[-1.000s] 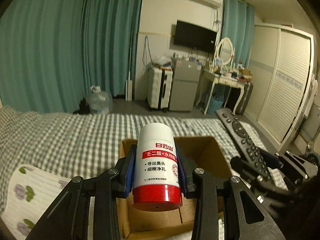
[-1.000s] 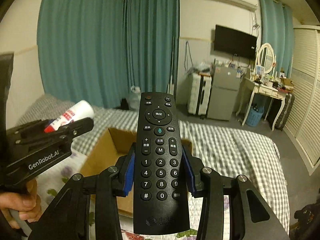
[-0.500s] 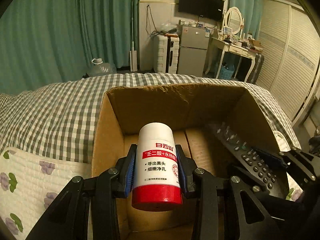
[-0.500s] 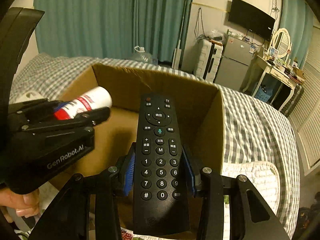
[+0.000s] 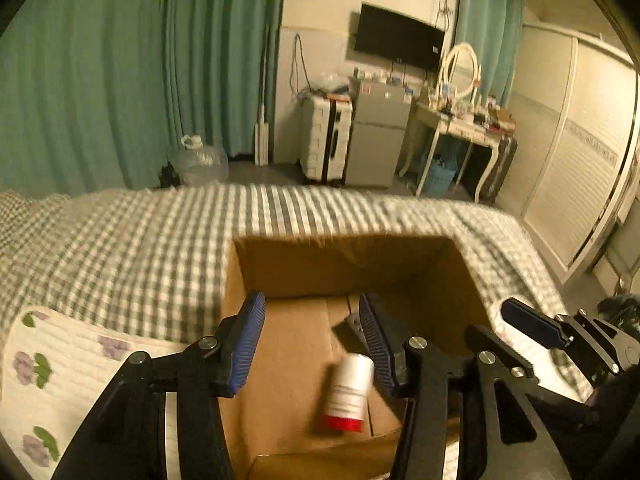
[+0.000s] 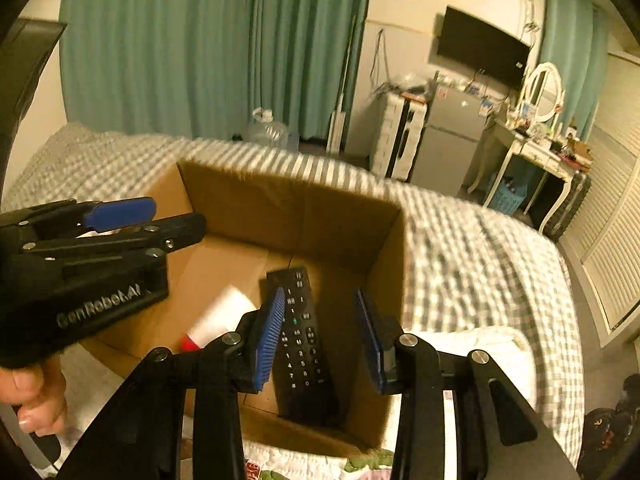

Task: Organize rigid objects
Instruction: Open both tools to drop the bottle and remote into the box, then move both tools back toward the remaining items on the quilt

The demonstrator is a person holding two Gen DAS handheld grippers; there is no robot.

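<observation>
Both grippers, left (image 5: 312, 338) and right (image 6: 320, 334), are spread over the box (image 6: 288, 204); bottle (image 5: 348, 394) and remote (image 6: 300, 336) inside, and the round bottle might roll.

Teal curtains (image 5: 120, 80), wall television (image 5: 398, 42), white wardrobe (image 5: 576, 152), dressing table (image 5: 460, 128), checked bed cover (image 5: 120, 248)

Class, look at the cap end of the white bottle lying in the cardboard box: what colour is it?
Red. The bottle's cap shows best in the left wrist view.
</observation>
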